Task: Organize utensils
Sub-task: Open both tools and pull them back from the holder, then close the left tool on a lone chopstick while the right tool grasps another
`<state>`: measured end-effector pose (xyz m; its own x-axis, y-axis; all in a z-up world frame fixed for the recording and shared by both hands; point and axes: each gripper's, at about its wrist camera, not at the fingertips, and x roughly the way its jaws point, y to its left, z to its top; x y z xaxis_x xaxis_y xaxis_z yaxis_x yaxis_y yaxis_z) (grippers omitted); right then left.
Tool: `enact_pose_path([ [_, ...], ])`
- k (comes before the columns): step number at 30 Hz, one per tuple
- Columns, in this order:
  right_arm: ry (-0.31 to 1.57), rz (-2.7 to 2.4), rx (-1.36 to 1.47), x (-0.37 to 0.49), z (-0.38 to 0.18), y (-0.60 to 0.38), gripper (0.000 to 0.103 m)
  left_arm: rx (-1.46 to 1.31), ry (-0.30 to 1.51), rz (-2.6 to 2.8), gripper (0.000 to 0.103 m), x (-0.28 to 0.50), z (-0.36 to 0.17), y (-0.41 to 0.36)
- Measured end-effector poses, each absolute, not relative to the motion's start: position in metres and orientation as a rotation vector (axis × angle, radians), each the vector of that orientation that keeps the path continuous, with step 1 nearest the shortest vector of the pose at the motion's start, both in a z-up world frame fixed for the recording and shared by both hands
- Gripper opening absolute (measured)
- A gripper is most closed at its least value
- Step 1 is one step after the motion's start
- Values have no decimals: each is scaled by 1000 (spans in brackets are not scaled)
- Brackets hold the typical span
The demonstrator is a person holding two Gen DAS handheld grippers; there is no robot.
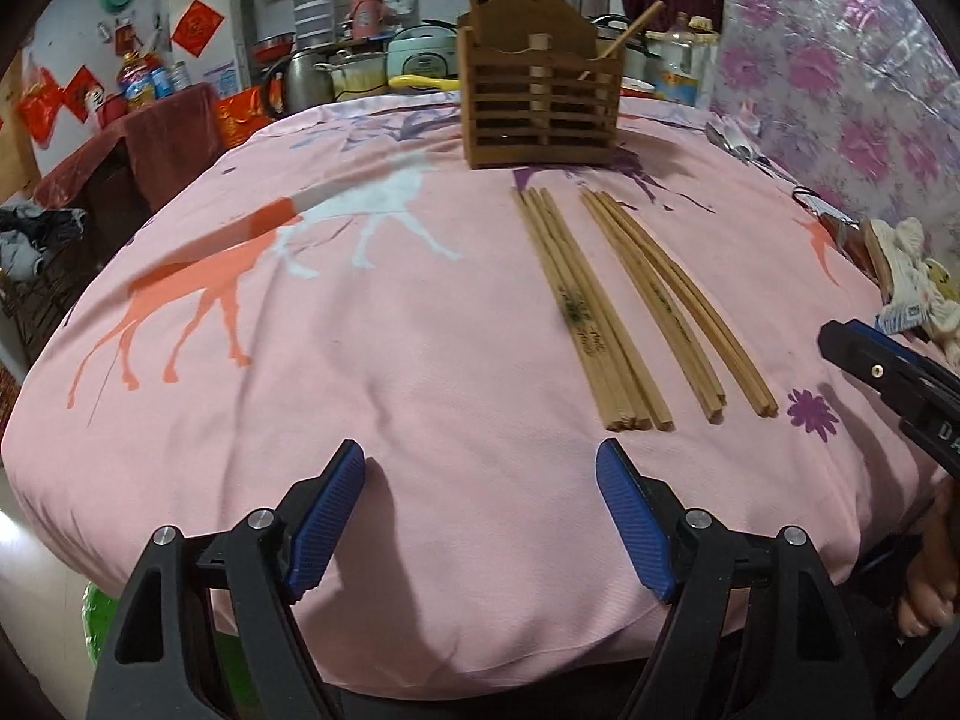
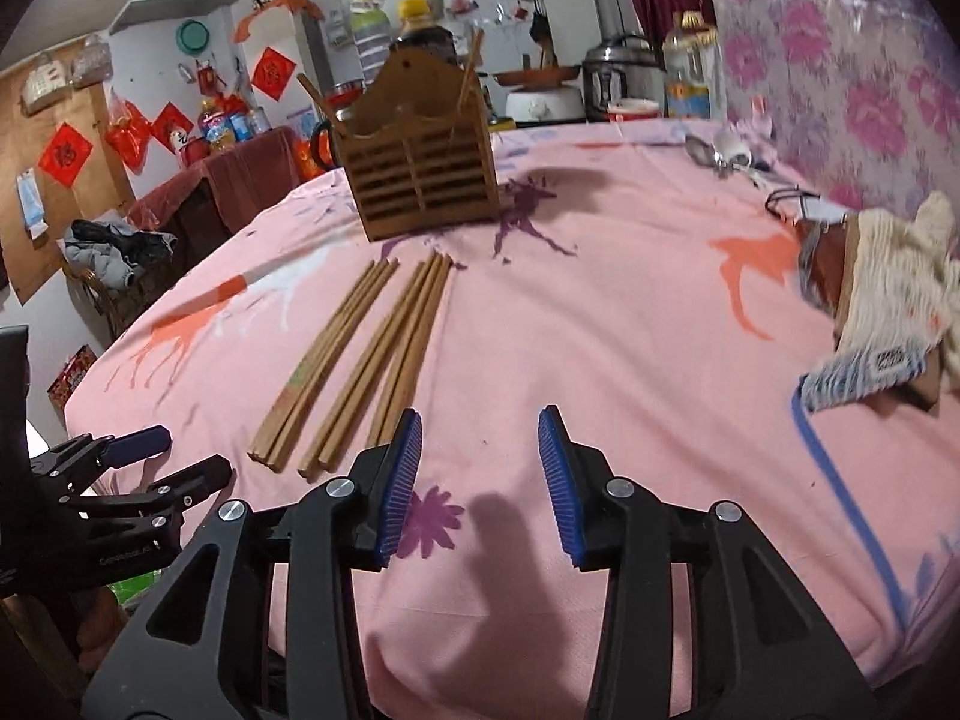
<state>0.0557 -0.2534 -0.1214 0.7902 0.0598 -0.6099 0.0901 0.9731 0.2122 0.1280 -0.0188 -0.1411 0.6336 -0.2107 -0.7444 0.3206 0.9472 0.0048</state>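
Chopsticks (image 1: 606,312) are the task item, lying loose in two groups on the pink-covered tabletop (image 1: 384,372). Left gripper (image 1: 480,516): jaws wide apart, holding nothing, positioned at the near tabletop edge with the butt ends of the left group just ahead and to its right. Right gripper (image 2: 480,480): jaws likewise apart and empty, with the near ends of the right group (image 2: 390,354) just beside its left finger. Beyond the sticks stands the slatted wooden holder (image 1: 540,102) (two sticks already lean in it), well apart from both grippers. Spoons (image 2: 720,150) lie at the far right edge.

Probable faults: closing on a tight bundle may capture several sticks unevenly, so one pivots and drops; the soft cloth may wrinkle and roll neighbouring sticks; a tilted insertion may tip the light holder.
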Motion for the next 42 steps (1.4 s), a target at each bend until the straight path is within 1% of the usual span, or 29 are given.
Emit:
enact_pose_path([
  [4,672,-25,254,56,-127,-257,41,151,827,-322,81,128,-142,-23],
  [12,689,-27,270,59,-130,-259,45,198,803,-303,88,138,-143,-34],
  [15,690,-28,274,59,-131,-259,45,209,787,-216,88,148,-143,-22],
  [20,692,-28,280,60,-132,-261,45,128,820,-157,88,158,-141,10],
  [24,691,-23,270,60,-132,-260,45,124,812,-206,87,154,-139,3],
  [26,691,-22,268,60,-132,-260,45,148,801,-225,82,151,-141,-7],
  [29,693,-22,270,59,-132,-259,45,170,776,-248,60,152,-142,-20],
  [30,692,-22,270,60,-132,-259,45,164,773,-262,41,155,-141,-22],
  [31,692,-22,270,59,-132,-259,45,161,777,-267,20,157,-141,-24],
  [33,693,-22,269,59,-132,-259,45,153,779,-260,9,162,-141,-24],
  [39,693,-1,260,58,-132,-256,45,82,798,-174,7,160,-140,5],
  [42,690,37,235,55,-131,-249,45,55,793,-165,10,154,-140,18],
])
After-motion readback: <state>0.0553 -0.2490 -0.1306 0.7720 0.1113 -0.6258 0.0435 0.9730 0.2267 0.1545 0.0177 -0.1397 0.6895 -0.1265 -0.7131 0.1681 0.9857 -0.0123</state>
